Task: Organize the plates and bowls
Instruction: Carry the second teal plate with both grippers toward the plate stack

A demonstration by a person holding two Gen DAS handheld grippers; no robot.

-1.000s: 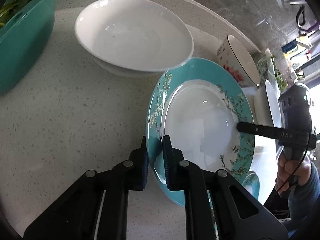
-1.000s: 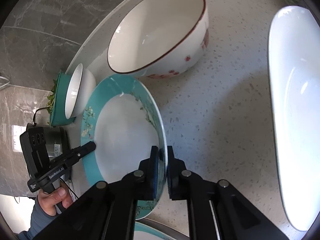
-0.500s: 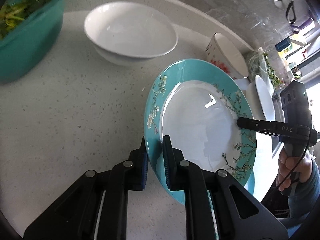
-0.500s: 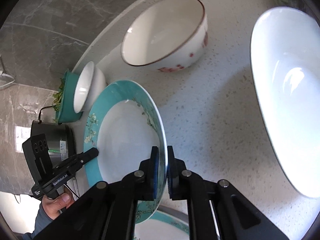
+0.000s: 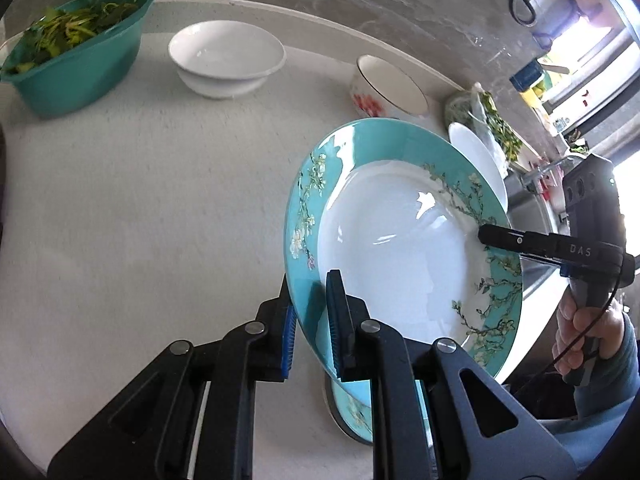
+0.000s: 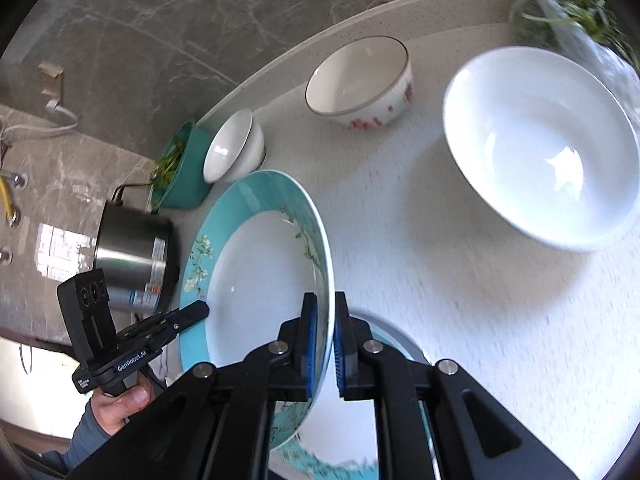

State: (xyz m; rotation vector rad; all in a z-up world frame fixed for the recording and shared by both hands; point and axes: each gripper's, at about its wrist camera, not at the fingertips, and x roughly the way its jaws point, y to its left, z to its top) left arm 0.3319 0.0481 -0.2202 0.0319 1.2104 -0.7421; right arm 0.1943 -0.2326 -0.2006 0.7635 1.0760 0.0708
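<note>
A teal floral plate [image 5: 400, 248] is held in the air above the counter by both grippers. My left gripper [image 5: 310, 312] is shut on its near rim. My right gripper [image 6: 325, 336] is shut on the opposite rim of the same plate [image 6: 256, 280]; it also shows in the left wrist view [image 5: 486, 236]. A second teal plate [image 5: 352, 408] lies on the counter under the held one, partly hidden. A white bowl [image 5: 226, 58], a floral bowl [image 5: 384, 88] and a large white bowl [image 6: 540, 148] stand on the counter.
A teal basin of greens [image 5: 76, 48] stands at the far left of the counter [image 5: 140, 200]. A steel pot [image 6: 136, 260] stands beyond it. A bag of greens [image 6: 572, 4] lies by the large white bowl. A marble wall backs the counter.
Both grippers have lifted the teal plate up and back from the bowls. The second teal plate under it has come into view.
</note>
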